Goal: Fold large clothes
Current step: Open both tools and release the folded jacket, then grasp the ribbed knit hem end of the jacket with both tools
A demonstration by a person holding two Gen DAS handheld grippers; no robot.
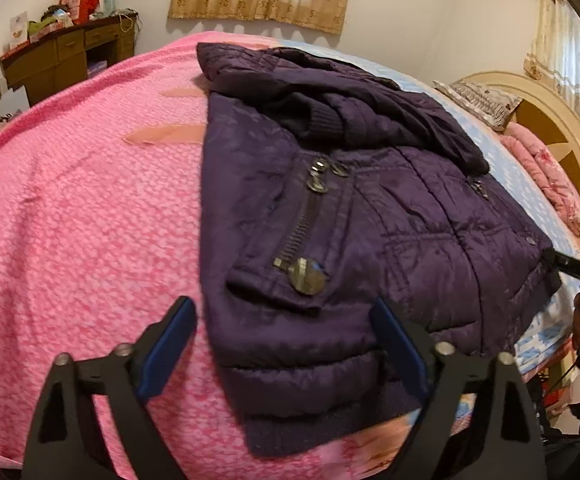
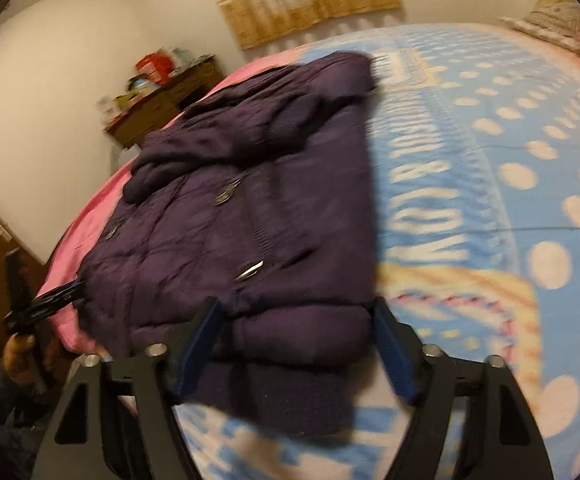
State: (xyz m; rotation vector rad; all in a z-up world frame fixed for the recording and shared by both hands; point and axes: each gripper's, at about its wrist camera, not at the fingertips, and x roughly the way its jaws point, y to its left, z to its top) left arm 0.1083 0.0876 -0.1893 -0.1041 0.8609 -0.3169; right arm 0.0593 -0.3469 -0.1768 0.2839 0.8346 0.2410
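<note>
A dark purple quilted jacket (image 1: 330, 208) lies on the bed with its sleeves folded over the chest, zip and metal buttons facing up. My left gripper (image 1: 283, 308) hangs open over the jacket's near left hem corner, its left finger above the pink blanket and its right finger above the fabric. In the blurred right wrist view the same jacket (image 2: 257, 208) fills the middle. My right gripper (image 2: 296, 306) stands open astride the near right part of the hem, and I see no squeeze on the cloth. One of the right gripper's fingers (image 1: 566, 266) shows at the jacket's right edge.
A pink knitted blanket (image 1: 81, 216) covers the bed's left half, a blue dotted sheet (image 2: 490, 184) the right. A cluttered wooden desk (image 1: 69, 56) stands at the far left wall. Pillow (image 1: 482, 98), pink quilt and curved headboard (image 1: 562, 128) lie at the right. A hand (image 2: 21, 356) holds the left gripper.
</note>
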